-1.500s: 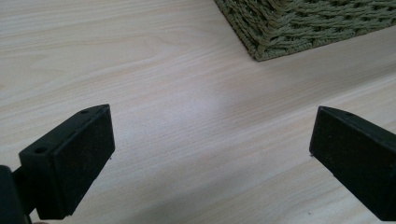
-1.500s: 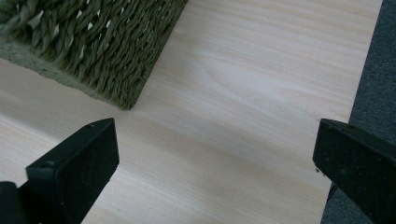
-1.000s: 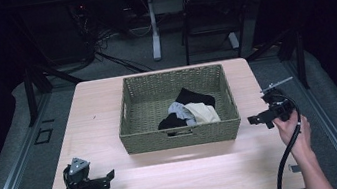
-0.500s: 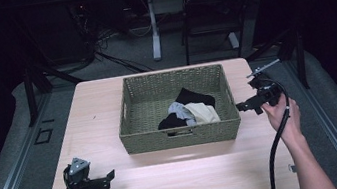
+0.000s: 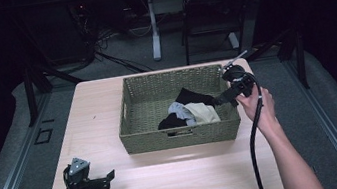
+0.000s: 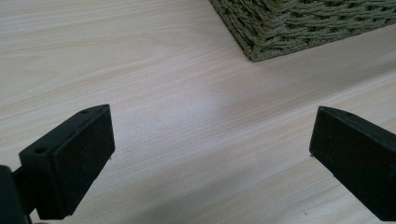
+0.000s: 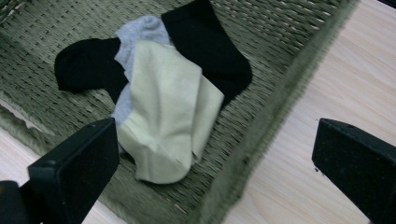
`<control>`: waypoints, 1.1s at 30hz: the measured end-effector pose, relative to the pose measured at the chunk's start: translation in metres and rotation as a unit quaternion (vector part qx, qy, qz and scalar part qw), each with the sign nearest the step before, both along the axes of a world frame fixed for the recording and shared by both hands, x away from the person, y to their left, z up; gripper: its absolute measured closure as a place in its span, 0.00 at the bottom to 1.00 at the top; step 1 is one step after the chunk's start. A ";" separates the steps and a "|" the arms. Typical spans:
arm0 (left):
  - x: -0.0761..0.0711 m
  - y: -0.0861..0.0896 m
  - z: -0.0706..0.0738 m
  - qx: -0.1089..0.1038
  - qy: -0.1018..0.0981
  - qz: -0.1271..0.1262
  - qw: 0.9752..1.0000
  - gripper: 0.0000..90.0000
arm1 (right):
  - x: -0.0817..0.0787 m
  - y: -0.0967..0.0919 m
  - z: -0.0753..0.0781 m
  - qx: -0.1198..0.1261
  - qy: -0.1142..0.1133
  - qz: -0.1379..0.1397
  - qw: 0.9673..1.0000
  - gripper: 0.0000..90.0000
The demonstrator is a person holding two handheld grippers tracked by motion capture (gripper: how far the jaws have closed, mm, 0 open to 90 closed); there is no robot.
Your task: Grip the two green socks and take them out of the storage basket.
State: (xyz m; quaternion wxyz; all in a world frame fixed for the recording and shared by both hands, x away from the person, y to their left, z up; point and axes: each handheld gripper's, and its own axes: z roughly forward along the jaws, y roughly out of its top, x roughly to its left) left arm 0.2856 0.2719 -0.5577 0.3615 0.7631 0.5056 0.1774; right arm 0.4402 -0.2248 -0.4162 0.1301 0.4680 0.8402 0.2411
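In the high view, a woven green basket [image 5: 176,104] sits on the light wooden table [image 5: 168,175], its long axis running across the table from left to right. Inside, toward its right half, lies a small heap of socks: a cream sock [image 5: 204,114] beside a grey sock [image 5: 179,109], with black socks [image 5: 192,96] behind and to the left of them. The right tool [image 5: 221,98] is held at the basket's right rim, pointing left and down over the heap. The left tool [image 5: 109,175] rests low near the table's front left corner, pointing right, well apart from the basket.

In the left gripper view, the jaws stand wide apart over bare table, nothing between them; a corner of the basket [image 6: 299,23] shows at the top.

In the right gripper view, the jaws are spread wide and empty above the basket's rim [image 7: 261,140]. The cream sock [image 7: 163,112] lies on top, its long axis running from upper left to lower right, overlapping the grey sock [image 7: 140,35] and the black socks [image 7: 205,42].
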 end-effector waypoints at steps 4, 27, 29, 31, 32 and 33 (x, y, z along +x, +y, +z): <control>0.000 0.000 -0.001 -0.003 -0.003 0.001 1.000 0.00 | 0.007 0.013 -0.004 -0.008 0.005 0.007 1.000 0.01; 0.000 0.000 -0.001 -0.005 -0.003 -0.002 1.000 0.00 | 0.043 0.079 -0.052 -0.049 0.073 0.035 0.995 0.20; 0.000 0.000 -0.001 -0.006 -0.003 -0.002 1.000 0.00 | 0.046 0.083 -0.058 -0.051 0.078 0.037 0.995 0.24; -0.001 0.000 -0.001 -0.003 -0.002 -0.002 1.000 0.00 | 0.048 0.085 -0.061 -0.054 0.086 0.042 0.994 0.27; -0.001 0.000 -0.001 -0.003 -0.002 -0.002 1.000 0.00 | 0.048 0.085 -0.061 -0.054 0.086 0.042 0.994 0.27; 0.000 0.000 -0.001 -0.003 -0.001 -0.002 1.000 0.00 | 0.049 0.086 -0.063 -0.057 0.087 0.041 0.994 0.28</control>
